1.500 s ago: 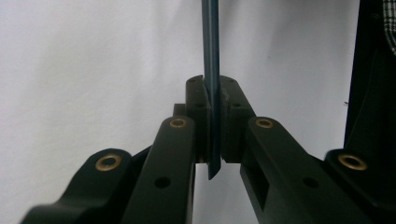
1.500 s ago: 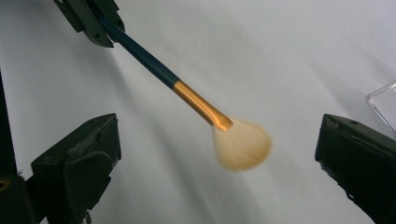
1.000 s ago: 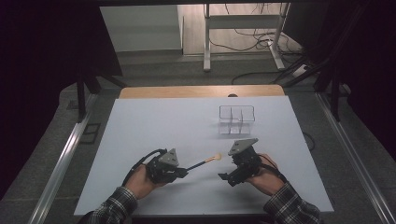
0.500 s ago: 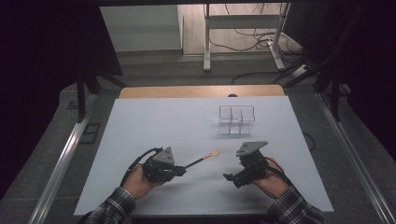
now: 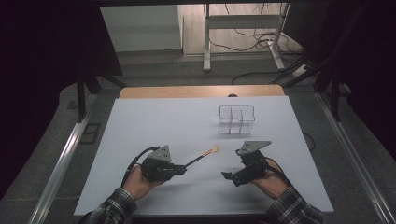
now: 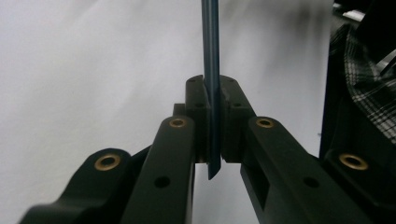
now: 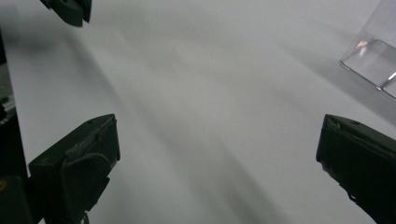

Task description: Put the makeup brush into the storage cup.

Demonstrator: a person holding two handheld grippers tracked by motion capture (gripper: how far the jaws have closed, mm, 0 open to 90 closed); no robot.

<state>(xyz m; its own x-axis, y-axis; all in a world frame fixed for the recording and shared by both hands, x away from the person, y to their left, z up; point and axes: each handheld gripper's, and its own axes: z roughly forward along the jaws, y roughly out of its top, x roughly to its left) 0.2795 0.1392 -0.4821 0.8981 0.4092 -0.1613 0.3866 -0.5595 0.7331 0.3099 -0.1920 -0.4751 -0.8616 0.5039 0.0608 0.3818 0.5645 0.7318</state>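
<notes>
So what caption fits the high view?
Left gripper holds a thin stick; right gripper open, near clear box.

The table (image 5: 140,140) has a white top, with a strip of bare wood (image 5: 201,91) showing along its far edge. A clear plastic box (image 5: 236,119), divided into compartments, stands directly on the white surface in the far right part. In the right gripper view one corner of the box (image 7: 373,51) appears at upper right.
</notes>
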